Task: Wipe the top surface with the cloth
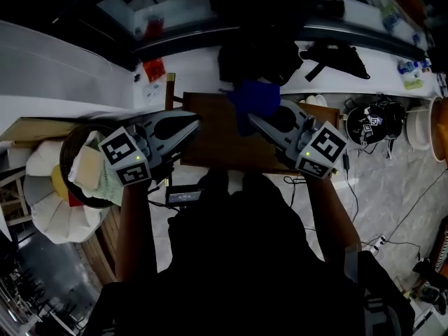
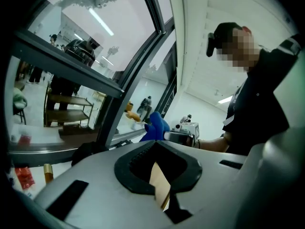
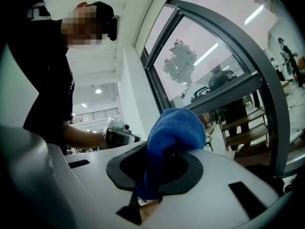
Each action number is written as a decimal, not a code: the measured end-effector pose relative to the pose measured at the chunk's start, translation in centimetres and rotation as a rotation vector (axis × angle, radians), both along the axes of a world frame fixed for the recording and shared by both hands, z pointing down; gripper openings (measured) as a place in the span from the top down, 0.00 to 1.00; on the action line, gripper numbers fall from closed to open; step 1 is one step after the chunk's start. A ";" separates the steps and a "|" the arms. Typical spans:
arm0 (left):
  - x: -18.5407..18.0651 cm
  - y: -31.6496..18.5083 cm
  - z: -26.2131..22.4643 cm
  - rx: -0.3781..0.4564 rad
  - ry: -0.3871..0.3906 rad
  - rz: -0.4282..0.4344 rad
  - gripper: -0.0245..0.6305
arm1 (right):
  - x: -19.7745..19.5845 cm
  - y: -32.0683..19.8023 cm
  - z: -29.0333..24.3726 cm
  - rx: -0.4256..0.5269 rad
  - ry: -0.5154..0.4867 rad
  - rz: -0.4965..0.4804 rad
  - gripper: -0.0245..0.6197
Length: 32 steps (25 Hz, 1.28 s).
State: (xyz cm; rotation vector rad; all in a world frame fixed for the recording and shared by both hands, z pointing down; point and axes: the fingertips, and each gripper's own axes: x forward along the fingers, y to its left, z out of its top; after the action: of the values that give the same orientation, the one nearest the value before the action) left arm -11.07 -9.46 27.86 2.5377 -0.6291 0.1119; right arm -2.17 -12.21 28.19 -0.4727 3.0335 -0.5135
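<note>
**Getting the cloth flat on the wood before the first pass**

My right hand-held gripper (image 1: 253, 120) is clamped on the blue cloth (image 1: 255, 98). In the right gripper view, a fat wad bulges out above the jaws and a short tail pokes out below them. From the head view, the cloth sits over the far edge of the brown top surface (image 1: 218, 145), towards its right corner. I cannot tell whether it is touching the wood or hanging just above it.

My left hand-held gripper (image 1: 190, 122) has its jaws closed to a point with nothing in them. It sits over the left side of the same top.

To wipe well, I would press the bulging wad down so that fabric meets the surface, not the jaw tips. Then I would draw it in straight, overlapping strokes from the far edge towards me. The grip looks deep enough not to slip, but the bunched cloth covers only a narrow strip, so I expect several passes. The left hand-held gripper lies in the wiping path and should move aside, clear of the basket (image 1: 70, 161) beside the desk.
</note>
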 end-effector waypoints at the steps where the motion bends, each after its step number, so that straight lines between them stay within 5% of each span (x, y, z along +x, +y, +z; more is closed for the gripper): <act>1: -0.7 0.0 0.2 0.000 -0.007 0.003 0.95 | -0.8 0.0 0.1 -0.006 -0.004 0.004 0.86; 15: -9.9 -1.8 4.7 -0.071 -0.117 -0.076 0.95 | -11.2 -1.4 4.4 -0.099 0.015 -0.009 0.86; 32: -13.7 -5.1 14.9 -0.248 -0.186 -0.055 0.95 | -17.3 -5.3 18.7 -0.419 0.045 0.135 0.86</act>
State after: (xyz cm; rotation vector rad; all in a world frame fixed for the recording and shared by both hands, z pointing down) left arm -24.74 -14.52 42.74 2.2846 -0.7090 0.3865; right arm -19.51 -17.54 46.92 -0.7043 2.9002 -1.1491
